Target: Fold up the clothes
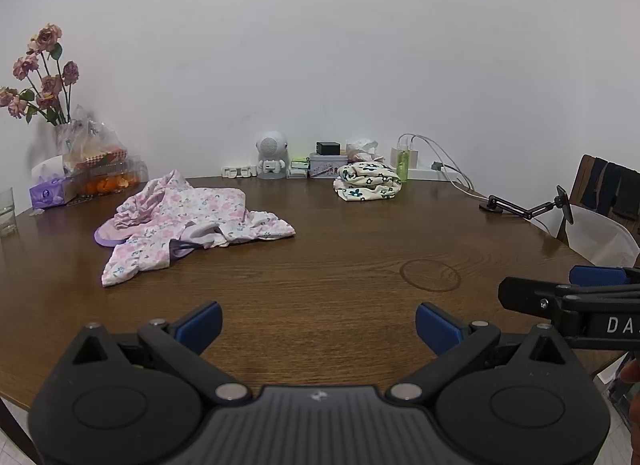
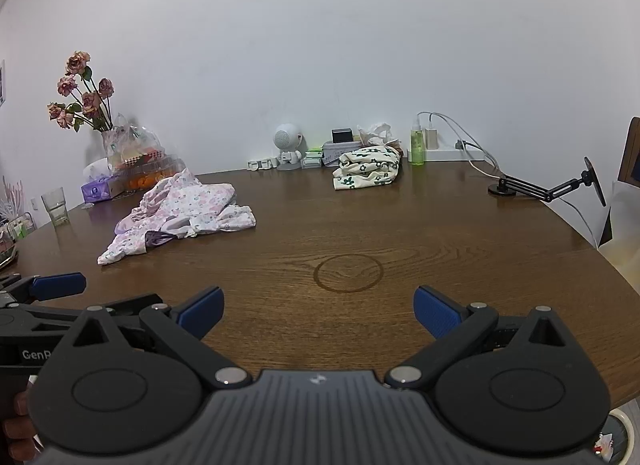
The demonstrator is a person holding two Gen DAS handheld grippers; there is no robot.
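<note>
Containers first: at about 10 o'clock on the brown wooden table (image 1: 340, 249) there's a clear plastic box (image 1: 112, 181) with orange fruit inside, and a crinkly clear bag (image 1: 94, 145) sits on top with something red-and-white checked in it. A vase of dried pink roses (image 1: 40, 73) stands just behind that, with a purple tissue box (image 1: 48, 195) beside the fruit. A drinking glass (image 2: 56, 205) further left looks nearly empty. Up at 12 o'clock along the wall there's a patterned tin (image 1: 326, 165) with a small black box on its lid, next to a little white robot figure (image 1: 272, 155) and a green bottle (image 1: 402, 163).

The pink floral garment (image 1: 188, 217) lies crumpled at roughly 10–11 o'clock, well apart from both grippers. Its long axis runs diagonally, one end pointing toward the near-left edge, the other toward the wall; a purple-trimmed edge sticks out on its left. A second cream garment with dark flowers (image 1: 366, 181) sits bundled at about 1 o'clock near the bottle.

The left gripper (image 1: 318, 327) and right gripper (image 2: 318, 311) both hover over bare table near the front edge, jaws spread wide, holding nothing.
</note>
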